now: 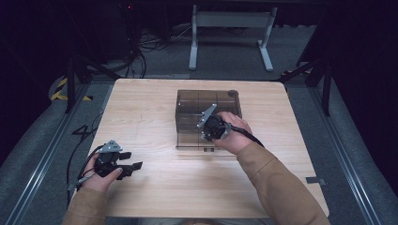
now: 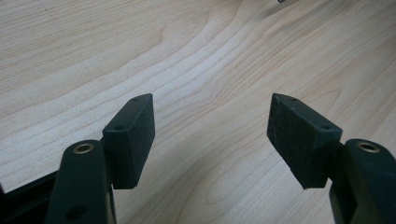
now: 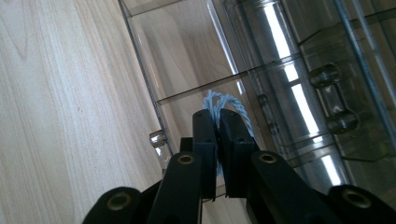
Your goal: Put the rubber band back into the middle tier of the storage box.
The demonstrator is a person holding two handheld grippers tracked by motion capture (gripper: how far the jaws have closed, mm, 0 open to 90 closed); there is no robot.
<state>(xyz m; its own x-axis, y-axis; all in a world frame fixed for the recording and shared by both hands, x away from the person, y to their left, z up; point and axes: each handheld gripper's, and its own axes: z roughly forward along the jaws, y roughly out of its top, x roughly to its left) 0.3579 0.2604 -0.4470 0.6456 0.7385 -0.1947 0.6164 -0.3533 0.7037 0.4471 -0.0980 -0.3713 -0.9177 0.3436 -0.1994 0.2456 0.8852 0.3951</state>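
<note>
Item: light-blue twisted cord [image 3: 227,108], pinched in right gripper [image 3: 218,122], over clear compartment box [image 1: 187,101] at table's 12 o'clock. Left gripper [image 2: 210,133] spread, empty, farther, 8 o'clock.

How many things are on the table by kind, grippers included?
Grippers: 2, the left gripper and the right gripper
Clear smoky plastic box: 1
Light blue twisted cord, pinched in the right gripper: 1
Total: 4
</note>
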